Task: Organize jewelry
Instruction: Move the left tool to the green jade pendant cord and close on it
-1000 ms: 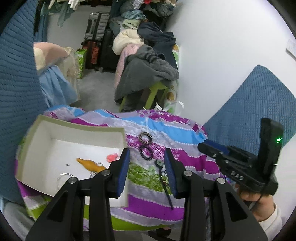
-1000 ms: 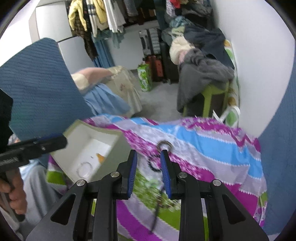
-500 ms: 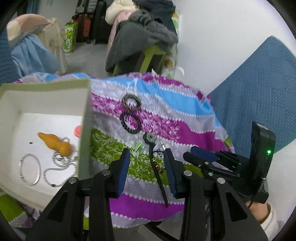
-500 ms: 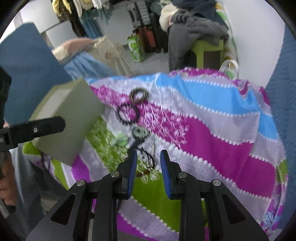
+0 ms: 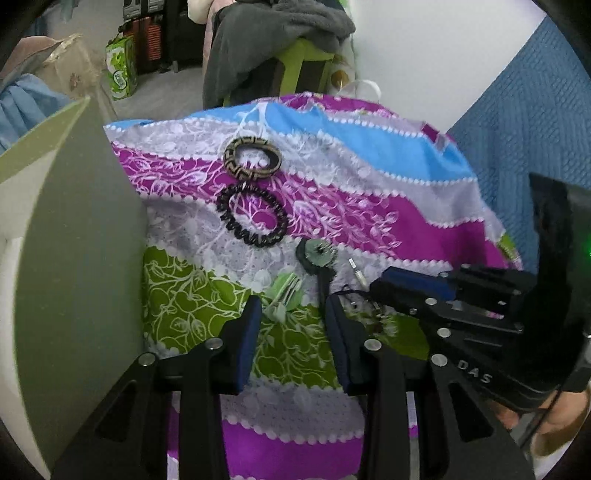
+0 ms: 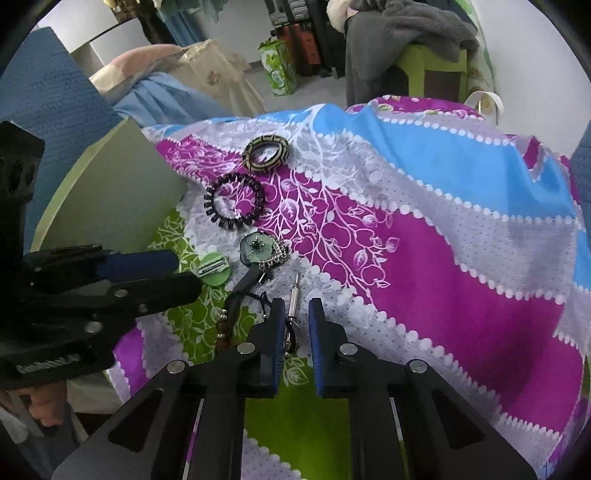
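Observation:
Jewelry lies on a colourful striped cloth. A tan-and-black woven bangle and a black spiral hair tie lie farthest away. Nearer are a green flower pendant on a dark cord, a green hair clip and a thin silver pendant on a cord. My left gripper is open just above the green clip. My right gripper is open, its fingers either side of the silver pendant's cord. The box stands at the left, its inside hidden.
A chair with a pile of grey clothes stands behind the cloth by the white wall. Blue quilted panels rise at the right and left. A green bag and suitcases sit on the floor beyond.
Both grippers have dropped down and forward toward the jewelry. The box's inside, seen before with a chain, ring and orange piece, has slid out of view to the left.

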`<state>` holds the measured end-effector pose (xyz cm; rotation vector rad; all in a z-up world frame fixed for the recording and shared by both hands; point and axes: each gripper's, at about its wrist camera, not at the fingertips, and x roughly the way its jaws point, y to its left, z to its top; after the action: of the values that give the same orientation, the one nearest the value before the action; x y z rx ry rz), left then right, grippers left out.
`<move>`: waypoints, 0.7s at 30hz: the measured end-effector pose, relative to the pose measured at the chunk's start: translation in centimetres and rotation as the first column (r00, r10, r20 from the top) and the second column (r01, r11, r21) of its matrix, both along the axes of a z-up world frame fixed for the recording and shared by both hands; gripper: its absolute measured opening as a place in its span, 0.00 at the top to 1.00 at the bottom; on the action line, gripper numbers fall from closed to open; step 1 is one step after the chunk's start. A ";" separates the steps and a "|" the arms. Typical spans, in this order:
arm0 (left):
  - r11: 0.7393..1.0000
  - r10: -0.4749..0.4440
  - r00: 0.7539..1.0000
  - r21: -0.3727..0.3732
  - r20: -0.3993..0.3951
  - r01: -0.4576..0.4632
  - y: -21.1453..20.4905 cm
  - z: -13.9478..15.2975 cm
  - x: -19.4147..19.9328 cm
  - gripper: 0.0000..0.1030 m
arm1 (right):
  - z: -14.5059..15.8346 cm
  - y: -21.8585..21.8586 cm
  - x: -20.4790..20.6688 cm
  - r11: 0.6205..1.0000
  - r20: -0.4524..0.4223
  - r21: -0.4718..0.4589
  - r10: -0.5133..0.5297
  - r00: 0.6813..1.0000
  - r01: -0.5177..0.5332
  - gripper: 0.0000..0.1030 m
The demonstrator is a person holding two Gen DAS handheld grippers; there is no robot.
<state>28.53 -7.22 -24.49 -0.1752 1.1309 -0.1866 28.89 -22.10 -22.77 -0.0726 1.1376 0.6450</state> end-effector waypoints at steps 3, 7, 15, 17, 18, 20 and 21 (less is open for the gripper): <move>0.999 0.002 1.000 0.034 0.003 -0.003 0.1 -0.6 0.2 0.74 | -0.2 -0.1 0.1 1.000 -0.006 0.003 0.000 1.000 0.000 0.89; 0.999 -0.004 1.000 0.039 0.018 0.004 -0.3 -0.8 0.3 0.74 | -0.3 0.1 0.3 1.000 0.005 -0.006 0.000 1.000 0.000 0.89; 0.997 -0.015 0.999 0.078 0.034 0.013 -0.6 -1.1 0.0 0.89 | -0.6 1.0 0.3 0.998 0.030 -0.051 0.024 0.999 -0.023 0.88; 0.998 -0.004 0.999 0.065 0.047 0.001 -0.3 -0.7 -0.1 0.89 | -0.7 1.4 0.2 0.997 0.042 -0.069 0.031 0.999 -0.028 0.88; 0.998 0.001 0.999 0.058 0.051 -0.003 -0.2 -0.5 -0.2 0.89 | -0.7 1.5 0.2 0.997 0.049 -0.077 0.033 0.998 -0.029 0.88; 0.999 0.006 0.998 0.050 0.058 -0.009 0.0 -0.1 -0.4 0.89 | -0.7 1.7 0.2 0.996 0.058 -0.089 0.029 0.998 -0.024 0.88; 0.999 0.009 0.998 0.046 0.061 -0.012 0.1 0.1 -0.5 0.89 | -0.7 1.7 0.4 0.996 0.056 -0.087 0.020 0.998 -0.015 0.88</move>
<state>27.99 -7.14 -24.37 -0.1333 1.0727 -0.1548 29.33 -20.40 -23.51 -0.1736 1.1111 0.6059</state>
